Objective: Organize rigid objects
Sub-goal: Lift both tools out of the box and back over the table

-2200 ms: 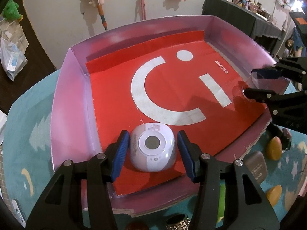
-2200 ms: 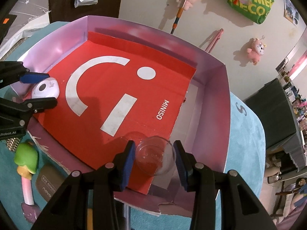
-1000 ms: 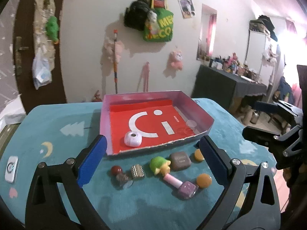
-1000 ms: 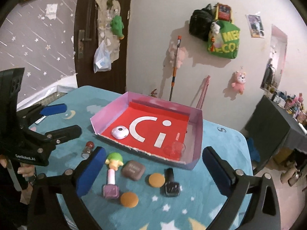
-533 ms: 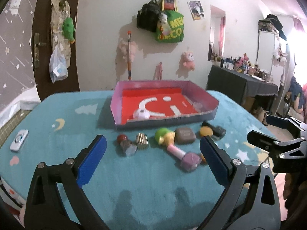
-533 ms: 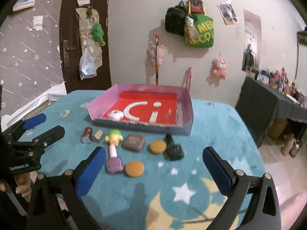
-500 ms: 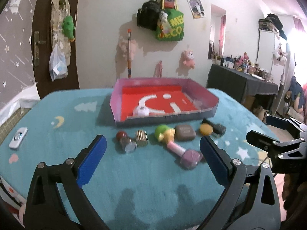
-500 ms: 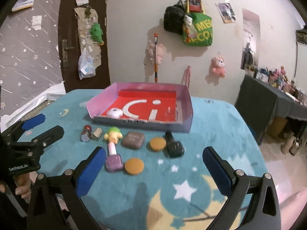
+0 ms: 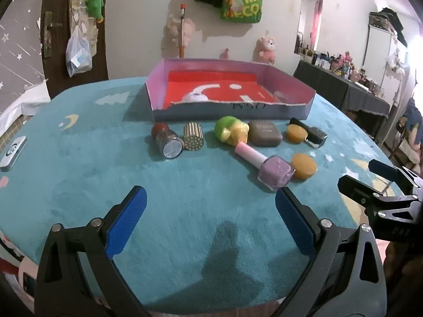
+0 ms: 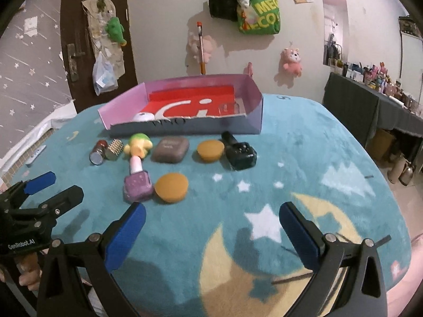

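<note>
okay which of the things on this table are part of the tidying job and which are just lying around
Part of the job: pink tray, white gadget and clear cup in it, purple polish bottle, black polish bottle, green toy, brown case, two orange discs.

Lying about: remote, wall bags.

Teal rug (image 9: 87,185) with moon and star prints, spread beneath and ahead of the tongs. Green tote bag (image 10: 257,15) (lettering partly hidden) on the far wall. Pink plush toy (image 10: 292,59) right of it. Dark door (image 9: 66,26) far left. Cluttered dark table (image 10: 370,105) far right.
</note>
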